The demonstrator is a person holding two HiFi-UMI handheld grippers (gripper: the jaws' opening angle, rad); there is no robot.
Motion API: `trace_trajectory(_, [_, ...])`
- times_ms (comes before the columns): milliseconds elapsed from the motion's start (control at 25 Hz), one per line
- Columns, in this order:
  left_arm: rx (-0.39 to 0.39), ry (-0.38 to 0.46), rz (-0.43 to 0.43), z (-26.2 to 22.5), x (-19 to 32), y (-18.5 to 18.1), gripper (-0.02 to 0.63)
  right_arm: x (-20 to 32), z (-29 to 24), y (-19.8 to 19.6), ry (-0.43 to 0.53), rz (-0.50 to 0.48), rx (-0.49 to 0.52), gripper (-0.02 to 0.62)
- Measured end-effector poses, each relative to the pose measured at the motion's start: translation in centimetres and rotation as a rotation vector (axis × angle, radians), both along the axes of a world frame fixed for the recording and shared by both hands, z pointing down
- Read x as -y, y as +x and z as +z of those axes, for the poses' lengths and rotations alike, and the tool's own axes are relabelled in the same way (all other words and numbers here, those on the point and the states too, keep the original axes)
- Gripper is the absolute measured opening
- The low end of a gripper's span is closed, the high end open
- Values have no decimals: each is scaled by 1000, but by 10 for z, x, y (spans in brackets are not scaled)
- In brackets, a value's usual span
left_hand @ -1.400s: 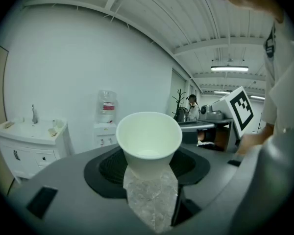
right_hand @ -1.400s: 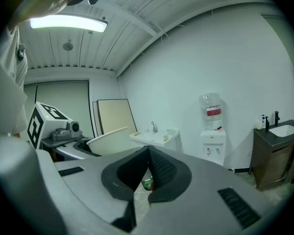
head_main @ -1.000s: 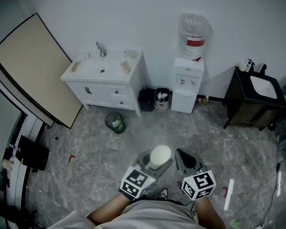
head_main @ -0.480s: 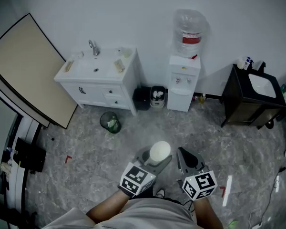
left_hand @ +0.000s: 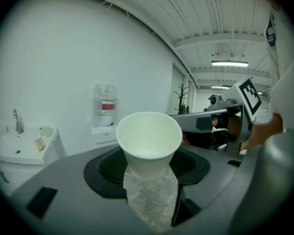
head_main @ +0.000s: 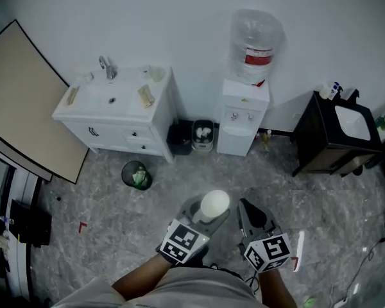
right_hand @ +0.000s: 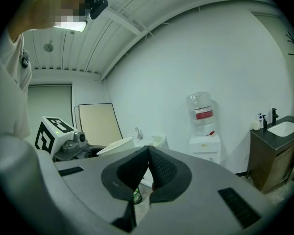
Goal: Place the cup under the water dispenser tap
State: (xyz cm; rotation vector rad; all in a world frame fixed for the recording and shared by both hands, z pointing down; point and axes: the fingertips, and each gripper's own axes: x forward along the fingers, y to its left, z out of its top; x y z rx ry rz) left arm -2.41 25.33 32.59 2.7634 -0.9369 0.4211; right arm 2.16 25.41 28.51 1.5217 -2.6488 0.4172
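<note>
Far left, a tan board (head_main: 25, 101) leans against the wall beside a white sink cabinet (head_main: 119, 114), with a small green bin (head_main: 136, 174) on the marbled floor (head_main: 115, 217) in front of it; none of this bears on the job. Next comes the left tongs (head_main: 208, 213), held low before the person's body and pinching a white paper cup (head_main: 215, 204) by its lower wall. The cup stands upright with its mouth up, and in the left gripper view it looks empty. So the pick-up is done and the carry is under way, by my reading. What is left is to cross the open floor, set the cup under a tap (head_main: 242, 116) and let go. The water dispenser (head_main: 242, 124) stands against the far wall, slightly right of the cup and well apart from it, with its bottle (head_main: 253, 40) on top. The right tongs (head_main: 251, 218) hover just beside the cup's right, pressed together on nothing. A dark washstand (head_main: 330, 143) closes the row at far right.
</note>
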Motion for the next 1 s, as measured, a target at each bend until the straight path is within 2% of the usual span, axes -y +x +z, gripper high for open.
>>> trace_trajectory(160, [14, 1, 35, 8, 56, -6, 255, 55, -3, -7, 9, 34, -11, 17])
trace_trajectory(400, [8, 3, 75, 11, 119, -3, 255, 110, -2, -10, -5, 59, -15, 17])
trace_trajectory(640, [15, -13, 91, 27, 182, 16, 255, 167, 14, 11, -38, 90, 4, 17])
trace_trajectory(1000, [23, -13, 67, 59, 307, 62, 256, 302, 33, 55, -25, 27, 26, 17])
